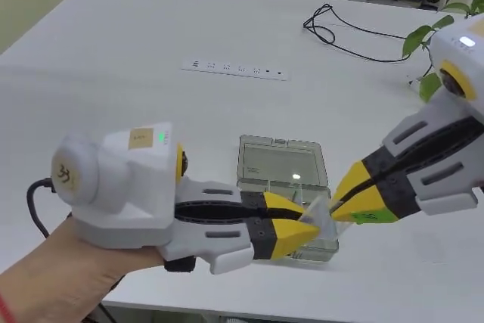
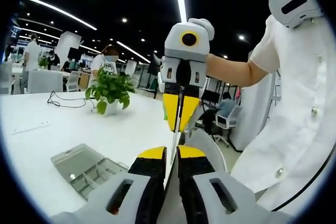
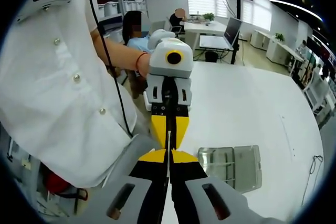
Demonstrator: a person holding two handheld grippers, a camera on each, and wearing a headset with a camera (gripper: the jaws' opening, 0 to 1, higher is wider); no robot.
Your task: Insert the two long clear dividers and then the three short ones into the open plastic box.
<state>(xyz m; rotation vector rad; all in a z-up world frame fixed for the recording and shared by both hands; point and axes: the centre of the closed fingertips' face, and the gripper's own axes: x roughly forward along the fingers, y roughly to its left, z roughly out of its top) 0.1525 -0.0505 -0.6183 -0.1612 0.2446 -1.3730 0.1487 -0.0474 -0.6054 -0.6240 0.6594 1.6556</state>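
Head view: the left gripper (image 1: 301, 226), entering from 8 o'clock, and the right gripper (image 1: 342, 206), entering from 3 o'clock, meet almost tip to tip, each pinching an opposite end of one clear divider (image 1: 323, 215). The open box (image 1: 242, 160) rests on the desk (image 1: 151, 51) under the divider and extends toward 11 o'clock from it, long axis 12 to 6 o'clock, with both grippers about equally near. Seating the divider will probably require lowering it edge-down with its long axis aligned to a slot.
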